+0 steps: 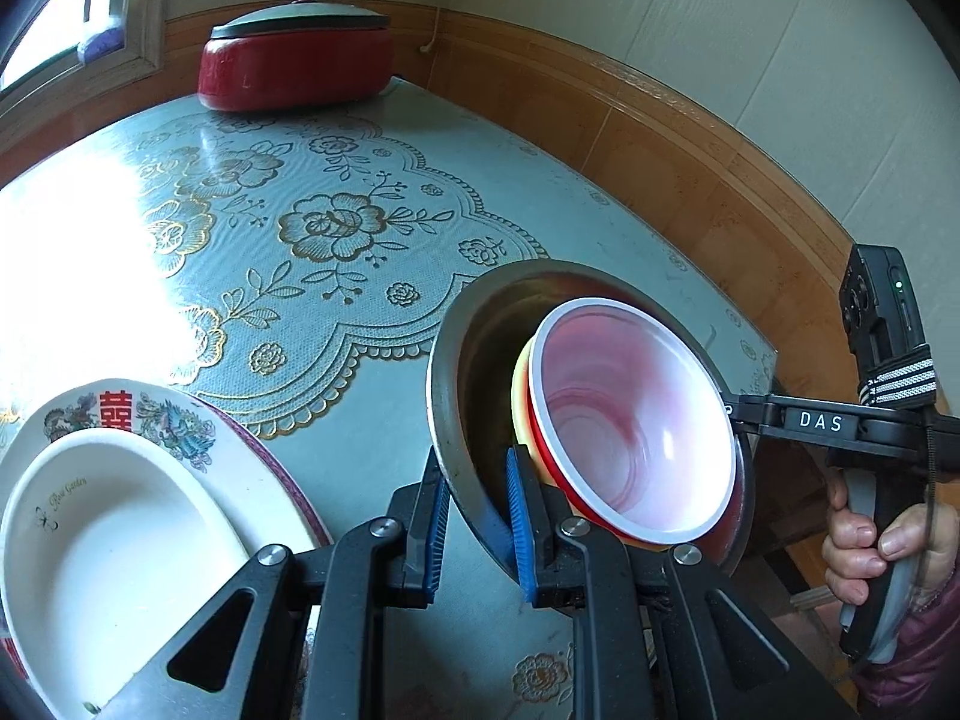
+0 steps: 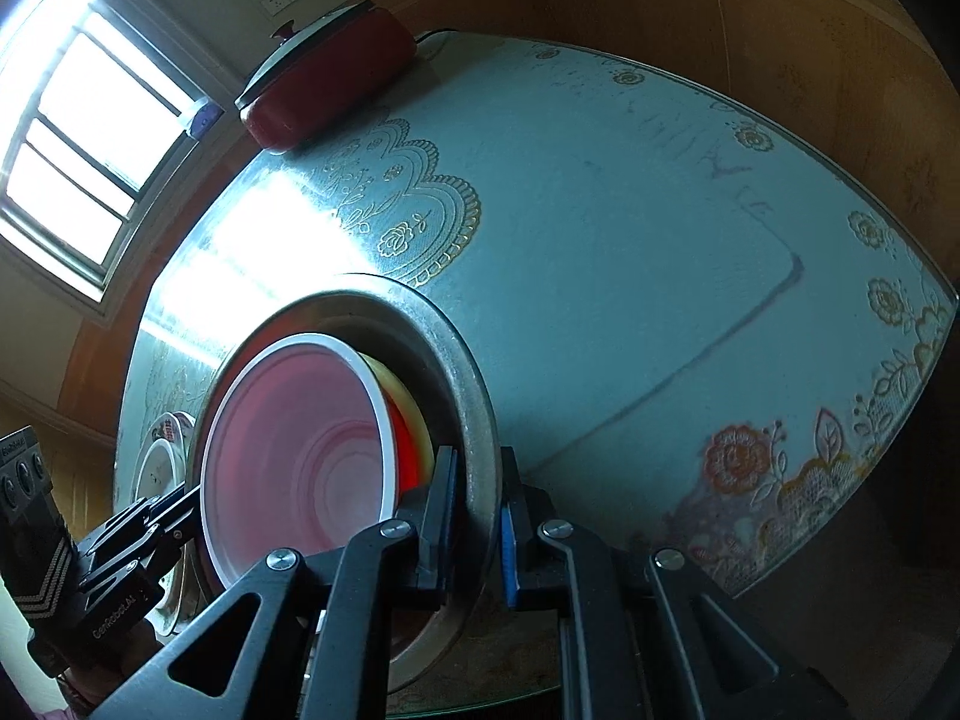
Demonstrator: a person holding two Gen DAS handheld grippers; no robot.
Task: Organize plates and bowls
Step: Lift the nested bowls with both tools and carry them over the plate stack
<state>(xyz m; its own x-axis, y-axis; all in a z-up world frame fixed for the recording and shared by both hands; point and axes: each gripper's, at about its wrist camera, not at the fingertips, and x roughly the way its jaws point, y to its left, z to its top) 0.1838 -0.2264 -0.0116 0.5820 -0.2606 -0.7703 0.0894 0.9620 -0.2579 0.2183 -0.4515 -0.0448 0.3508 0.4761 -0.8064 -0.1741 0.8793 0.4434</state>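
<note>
A metal basin (image 1: pixel 465 372) is tilted above the table and holds a red bowl with a white rim (image 1: pixel 636 420) nested in a yellow bowl (image 1: pixel 521 402). My left gripper (image 1: pixel 477 516) is shut on the basin's near rim. My right gripper (image 2: pixel 474 516) is shut on the opposite rim of the basin (image 2: pixel 474 396); the red bowl (image 2: pixel 300 450) and yellow bowl (image 2: pixel 414 414) show inside. The right gripper also shows in the left wrist view (image 1: pixel 732 411). A white dish (image 1: pixel 108 534) sits on a decorated plate (image 1: pixel 180 420) at the lower left.
The table (image 1: pixel 360 180) has a pale blue floral cloth. A red lidded pot (image 1: pixel 294 54) stands at the far edge near the window. A wood-panelled wall runs behind. The table's right edge (image 2: pixel 900 396) is close to the basin.
</note>
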